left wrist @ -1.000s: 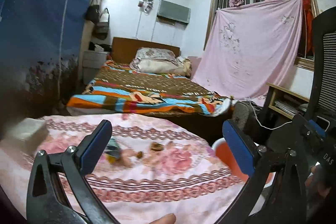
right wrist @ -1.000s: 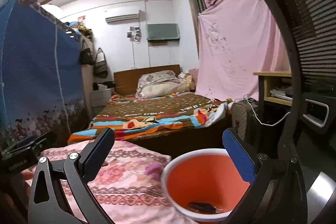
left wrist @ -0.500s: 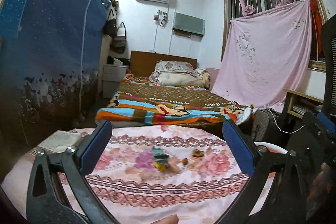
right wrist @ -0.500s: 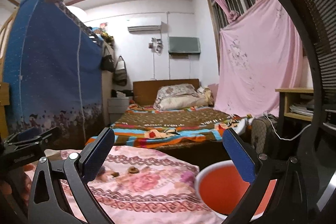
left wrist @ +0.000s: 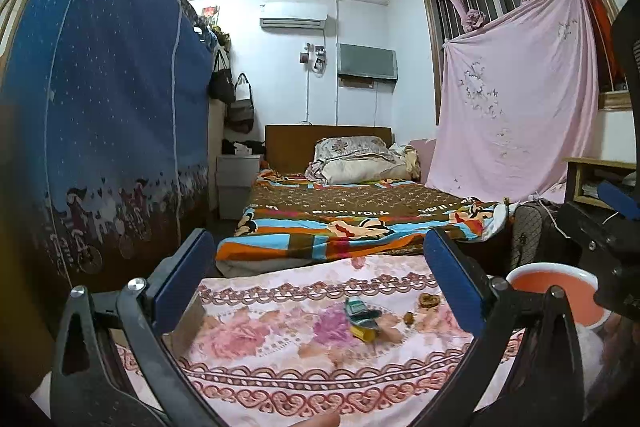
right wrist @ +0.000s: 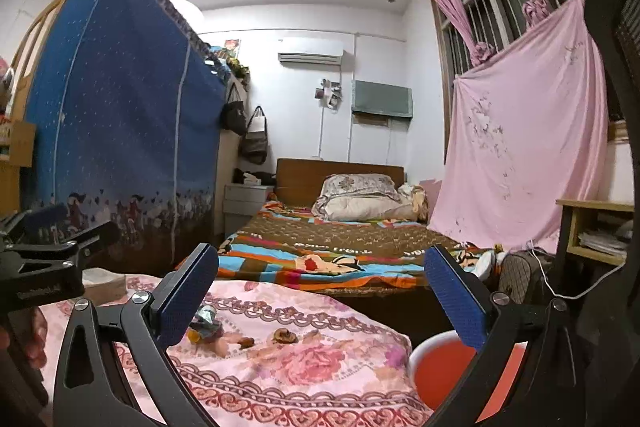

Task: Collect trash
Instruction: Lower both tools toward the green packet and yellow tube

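A crumpled green-and-yellow wrapper [left wrist: 362, 319] lies on the pink floral tablecloth [left wrist: 280, 375], with small brown scraps [left wrist: 428, 301] to its right. The same wrapper [right wrist: 206, 323] and scraps [right wrist: 284, 337] show in the right wrist view. An orange bin with a white rim [left wrist: 556, 293] stands off the table's right edge; it also shows in the right wrist view [right wrist: 440, 375]. My left gripper [left wrist: 320, 275] is open and empty, above the near side of the table. My right gripper [right wrist: 320, 291] is open and empty, raised near the bin.
A tissue box [right wrist: 102, 285] sits at the table's left. A bed [left wrist: 352, 215] with a striped blanket lies beyond the table. A blue fabric wardrobe [left wrist: 100, 127] stands left. A black mesh chair [right wrist: 616, 147], a wooden shelf [left wrist: 592, 183] and a bag stand right.
Both grippers have tilted upward and pulled back, so more of the room and ceiling shows. The right gripper's view has swung left from the bin toward the table. Both stay open.
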Demonstrator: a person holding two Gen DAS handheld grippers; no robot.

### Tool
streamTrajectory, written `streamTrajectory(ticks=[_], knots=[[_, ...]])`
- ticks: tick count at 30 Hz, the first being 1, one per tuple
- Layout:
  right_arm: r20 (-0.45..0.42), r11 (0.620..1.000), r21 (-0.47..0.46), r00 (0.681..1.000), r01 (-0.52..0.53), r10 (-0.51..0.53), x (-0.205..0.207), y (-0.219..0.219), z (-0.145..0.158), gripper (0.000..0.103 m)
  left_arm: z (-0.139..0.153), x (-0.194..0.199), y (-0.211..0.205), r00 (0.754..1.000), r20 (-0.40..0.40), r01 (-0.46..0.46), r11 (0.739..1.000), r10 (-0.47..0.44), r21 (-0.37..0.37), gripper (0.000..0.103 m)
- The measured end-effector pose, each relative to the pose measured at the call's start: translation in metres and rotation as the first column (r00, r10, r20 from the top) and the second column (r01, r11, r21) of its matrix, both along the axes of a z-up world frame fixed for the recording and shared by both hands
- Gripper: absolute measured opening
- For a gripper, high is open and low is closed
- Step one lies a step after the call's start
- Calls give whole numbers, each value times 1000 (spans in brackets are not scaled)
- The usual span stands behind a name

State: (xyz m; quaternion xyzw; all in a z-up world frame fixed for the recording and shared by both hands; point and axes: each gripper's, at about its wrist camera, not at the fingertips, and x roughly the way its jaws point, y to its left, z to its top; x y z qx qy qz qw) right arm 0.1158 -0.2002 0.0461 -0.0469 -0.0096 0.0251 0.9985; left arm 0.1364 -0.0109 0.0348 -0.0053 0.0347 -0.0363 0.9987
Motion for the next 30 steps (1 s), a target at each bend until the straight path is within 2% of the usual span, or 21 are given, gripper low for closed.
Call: streamTrajectory(ticks=[6,9,12,13,16,18,20,21,25,27,30], knots=[[-53,1000,-7,998,-23,22,25,3,-7,103,-11,20,2,995,-91,49,998,-46,26,92],[-117,999,-7,992,-46,45,41,4,-14,103,-19,32,2,984,-157,89,996,-87,9,91],[-228,997,21,971,-71,74,62,4,-23,103,-25,44,1,966,-229,123,992,-123,-14,91],[-255,996,30,963,-83,88,67,5,-26,100,-29,50,1,956,-264,128,992,-129,-23,90],[-347,991,56,929,-118,130,84,5,-33,81,-38,69,2,921,-362,139,989,-146,-44,85],[-389,990,65,910,-129,144,92,5,-36,72,-45,79,2,889,-424,158,985,-172,-67,75],[-425,988,74,891,-138,157,99,7,-39,58,-51,87,0,861,-473,171,982,-186,-75,66],[-441,988,75,884,-138,157,103,8,-40,55,-54,88,-1,851,-489,176,981,-191,-76,60],[-517,984,86,838,-153,175,120,13,-50,45,-66,101,-9,790,-577,205,976,-206,-68,52],[-559,979,101,805,-174,201,130,16,-55,41,-72,107,-12,763,-614,206,976,-201,-63,46],[-615,968,153,747,-199,251,146,17,-63,37,-77,111,-11,736,-645,206,976,-204,-74,37]])
